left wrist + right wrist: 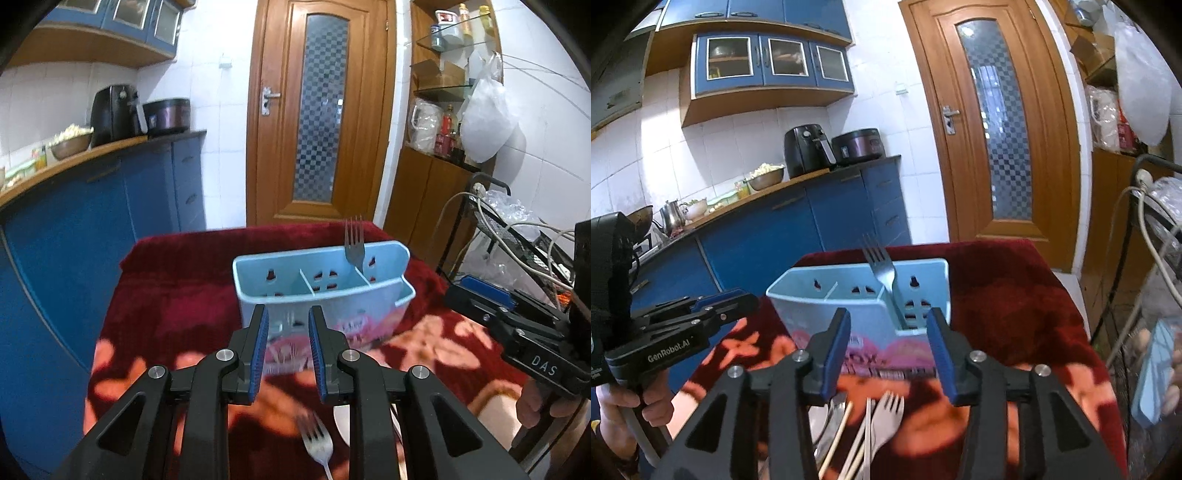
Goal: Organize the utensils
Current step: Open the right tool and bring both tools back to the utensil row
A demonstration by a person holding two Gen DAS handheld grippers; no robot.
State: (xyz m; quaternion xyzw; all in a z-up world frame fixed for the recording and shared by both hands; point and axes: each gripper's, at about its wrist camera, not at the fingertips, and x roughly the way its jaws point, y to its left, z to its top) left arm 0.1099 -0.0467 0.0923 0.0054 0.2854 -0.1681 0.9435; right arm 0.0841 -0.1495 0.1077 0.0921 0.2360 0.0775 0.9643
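Observation:
A light blue utensil holder (321,288) with three compartments stands on a red floral cloth (177,280); it also shows in the right wrist view (857,314). One fork (354,242) stands tines-up in its right compartment, also seen in the right wrist view (882,273). My left gripper (288,350) is open and empty, just in front of the holder. My right gripper (888,354) is open and empty, above loose utensils. A fork (317,446) and a spoon (341,424) lie under the left gripper. A fork (886,417), chopsticks (846,435) and a spoon (831,421) lie under the right gripper.
A blue kitchen counter (92,192) with an air fryer (114,114) and a cooker runs along the left. A wooden door (317,110) is behind the table. A black wire rack (517,229) with cables and bags stands at the right.

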